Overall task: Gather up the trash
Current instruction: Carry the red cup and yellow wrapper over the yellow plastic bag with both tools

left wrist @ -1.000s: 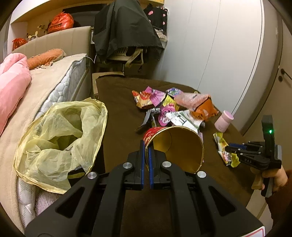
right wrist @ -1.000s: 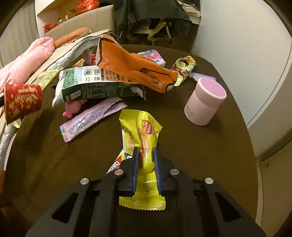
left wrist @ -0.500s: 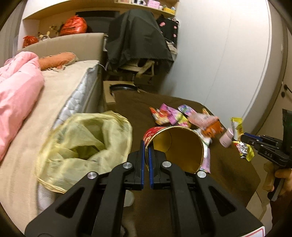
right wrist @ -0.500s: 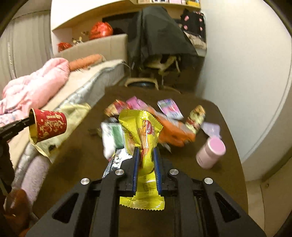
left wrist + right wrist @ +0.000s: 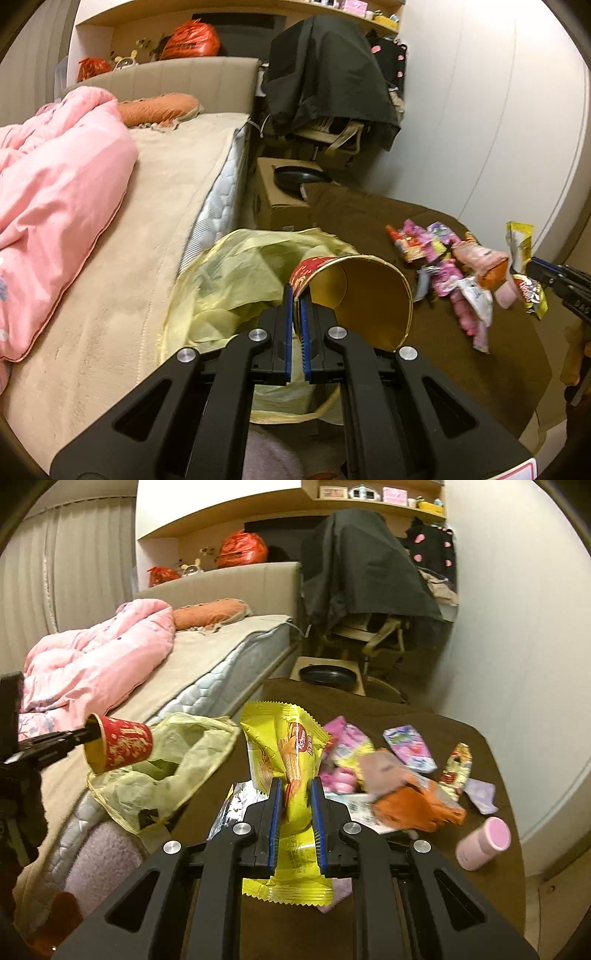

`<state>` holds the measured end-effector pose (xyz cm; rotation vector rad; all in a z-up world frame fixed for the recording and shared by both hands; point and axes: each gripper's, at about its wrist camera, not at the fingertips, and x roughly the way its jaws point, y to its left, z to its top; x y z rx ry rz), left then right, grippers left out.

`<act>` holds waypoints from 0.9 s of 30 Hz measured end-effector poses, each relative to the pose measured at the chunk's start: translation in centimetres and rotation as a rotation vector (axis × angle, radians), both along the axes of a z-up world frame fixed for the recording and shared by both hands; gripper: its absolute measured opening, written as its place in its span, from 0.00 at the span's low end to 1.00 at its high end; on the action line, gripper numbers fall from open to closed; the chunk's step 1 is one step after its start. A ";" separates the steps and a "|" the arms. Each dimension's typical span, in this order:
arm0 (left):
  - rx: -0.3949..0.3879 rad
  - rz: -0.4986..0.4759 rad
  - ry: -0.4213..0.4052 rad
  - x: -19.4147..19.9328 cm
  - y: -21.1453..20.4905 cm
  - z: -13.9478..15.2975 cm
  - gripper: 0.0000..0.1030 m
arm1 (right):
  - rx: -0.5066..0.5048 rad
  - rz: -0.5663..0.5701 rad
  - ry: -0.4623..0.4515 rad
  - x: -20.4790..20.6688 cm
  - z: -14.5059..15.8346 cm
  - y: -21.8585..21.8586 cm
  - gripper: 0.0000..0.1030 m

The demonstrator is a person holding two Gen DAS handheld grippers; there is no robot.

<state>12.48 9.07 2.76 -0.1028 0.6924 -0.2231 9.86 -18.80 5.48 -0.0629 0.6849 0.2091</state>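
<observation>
My left gripper [image 5: 296, 295] is shut on the rim of a red paper cup [image 5: 365, 295] with a gold inside, held over the open yellow trash bag [image 5: 229, 280] at the bed's edge. In the right wrist view the cup [image 5: 120, 747] hangs above the bag [image 5: 177, 764]. My right gripper [image 5: 295, 786] is shut on a yellow snack wrapper [image 5: 288, 753], lifted above the brown table [image 5: 461, 716]. It also shows in the left wrist view [image 5: 521, 243]. Several wrappers [image 5: 443, 266] lie on the table.
A pink cup [image 5: 482, 843] stands at the table's right edge. An orange bag [image 5: 417, 805] and pink packets [image 5: 347, 746] lie mid-table. The bed with a pink quilt [image 5: 55, 206] is left. A cardboard box [image 5: 284, 195] and a draped chair [image 5: 332, 96] stand behind.
My left gripper carried the cup left from over the table to above the trash bag. My right gripper lifted the yellow wrapper off the table and raised it.
</observation>
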 end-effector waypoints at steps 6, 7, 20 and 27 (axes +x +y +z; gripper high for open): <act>-0.030 0.041 0.075 2.4 3.3 -2.4 0.03 | 0.029 0.082 0.034 2.9 -1.4 4.2 0.15; -0.042 0.044 0.086 2.8 3.8 -2.8 0.03 | 0.034 0.103 0.043 3.7 -1.8 5.3 0.15; -0.031 0.016 0.213 8.0 5.2 -7.1 0.03 | 0.082 0.312 0.194 13.7 -8.1 15.9 0.15; 0.034 0.000 0.248 10.0 4.4 -8.9 0.04 | 0.031 0.336 0.264 16.6 -11.7 16.6 0.15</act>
